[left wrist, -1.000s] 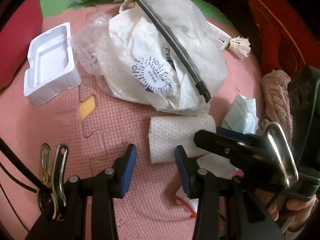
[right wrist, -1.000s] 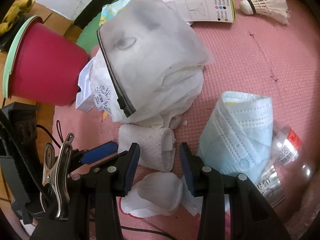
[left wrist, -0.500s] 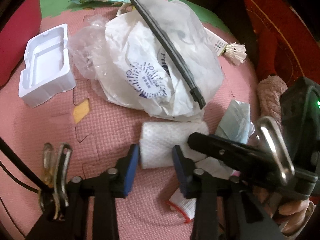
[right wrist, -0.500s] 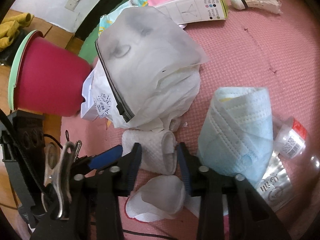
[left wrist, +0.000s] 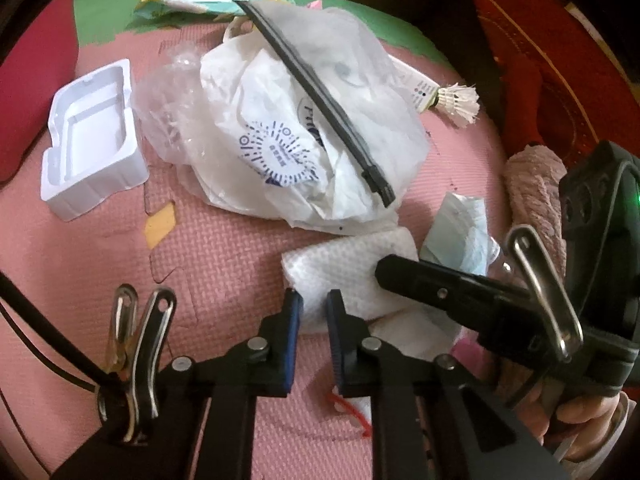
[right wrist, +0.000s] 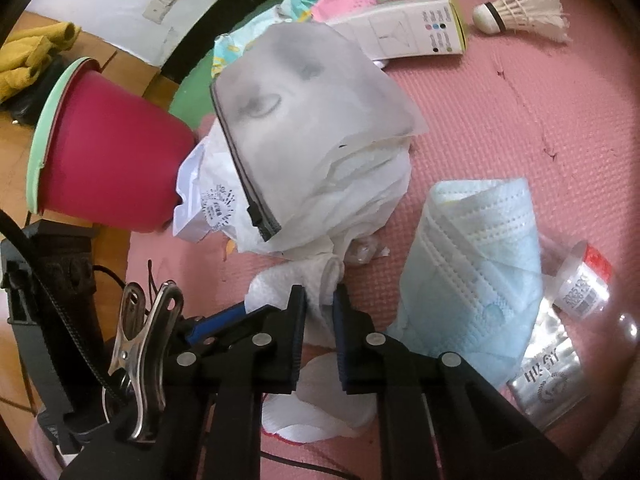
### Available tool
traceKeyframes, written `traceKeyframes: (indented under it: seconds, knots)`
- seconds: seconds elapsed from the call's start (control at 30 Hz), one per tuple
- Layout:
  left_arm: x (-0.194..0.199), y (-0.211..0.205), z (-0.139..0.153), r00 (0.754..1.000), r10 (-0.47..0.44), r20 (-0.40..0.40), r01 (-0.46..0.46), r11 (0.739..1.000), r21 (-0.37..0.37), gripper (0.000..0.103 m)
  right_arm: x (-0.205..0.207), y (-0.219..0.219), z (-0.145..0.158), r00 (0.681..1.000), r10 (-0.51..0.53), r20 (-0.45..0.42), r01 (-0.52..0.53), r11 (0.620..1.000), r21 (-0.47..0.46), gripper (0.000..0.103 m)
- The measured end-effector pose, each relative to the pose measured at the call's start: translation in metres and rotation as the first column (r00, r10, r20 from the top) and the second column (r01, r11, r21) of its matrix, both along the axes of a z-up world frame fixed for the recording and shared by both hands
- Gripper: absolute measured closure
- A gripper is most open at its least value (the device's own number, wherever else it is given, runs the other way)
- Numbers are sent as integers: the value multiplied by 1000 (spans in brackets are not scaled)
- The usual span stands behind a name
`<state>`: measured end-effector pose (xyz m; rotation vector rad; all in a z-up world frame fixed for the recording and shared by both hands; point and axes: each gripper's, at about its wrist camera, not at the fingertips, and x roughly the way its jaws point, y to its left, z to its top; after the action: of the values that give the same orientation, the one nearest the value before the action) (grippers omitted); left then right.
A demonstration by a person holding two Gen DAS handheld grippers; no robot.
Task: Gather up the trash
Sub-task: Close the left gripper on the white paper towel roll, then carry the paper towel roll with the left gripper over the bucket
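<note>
A rolled white paper towel (left wrist: 348,268) lies on the pink foam mat (left wrist: 80,272), just below a heap of white plastic bags (left wrist: 300,120). My left gripper (left wrist: 313,302) is closing, its blue pads pinching the towel's near left corner. In the right wrist view my right gripper (right wrist: 320,300) is closing too, and pinches the other end of the same towel (right wrist: 276,284). The right gripper's black fingers (left wrist: 420,276) reach in from the right across the towel. The red bin (right wrist: 112,176) lies tipped at the left.
A white plastic tray (left wrist: 92,136) sits left of the bags. A blue face mask (right wrist: 476,264), a plastic bottle (right wrist: 588,280) and a foil packet (right wrist: 548,380) lie at the right. A shuttlecock (right wrist: 520,6) and a box (right wrist: 412,32) are farther off. A white red-edged scrap (right wrist: 320,408) lies under the fingers.
Both grippers' jaws have narrowed from wide apart to a pinch on the paper towel. The hands have stayed nearly in place.
</note>
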<state>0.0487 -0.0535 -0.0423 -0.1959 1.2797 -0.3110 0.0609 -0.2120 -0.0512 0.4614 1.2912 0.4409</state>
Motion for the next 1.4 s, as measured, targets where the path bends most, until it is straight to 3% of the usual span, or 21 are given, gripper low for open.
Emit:
traceKeyframes:
  seconds: [0.27,0.7,1.0,1.4]
  knots:
    - [-20,8,24,999,15,32,-14,1000,-15,90,-14,-1,17,1000,-13,14,12,998,55,89]
    - [-44,19,73,983,99,158,-97,995,-15,90,-39,16,68,978,60,201,-61,998,0,89]
    - [-53,36,131,926,141,351,-148,989,-8,91,-41,30,119,938,91,335,-97,995,2,89]
    - [-50,72,181,866,247,435,-259,965,-31,91,-30,70,174,877,150,457,-162,987,-12,89]
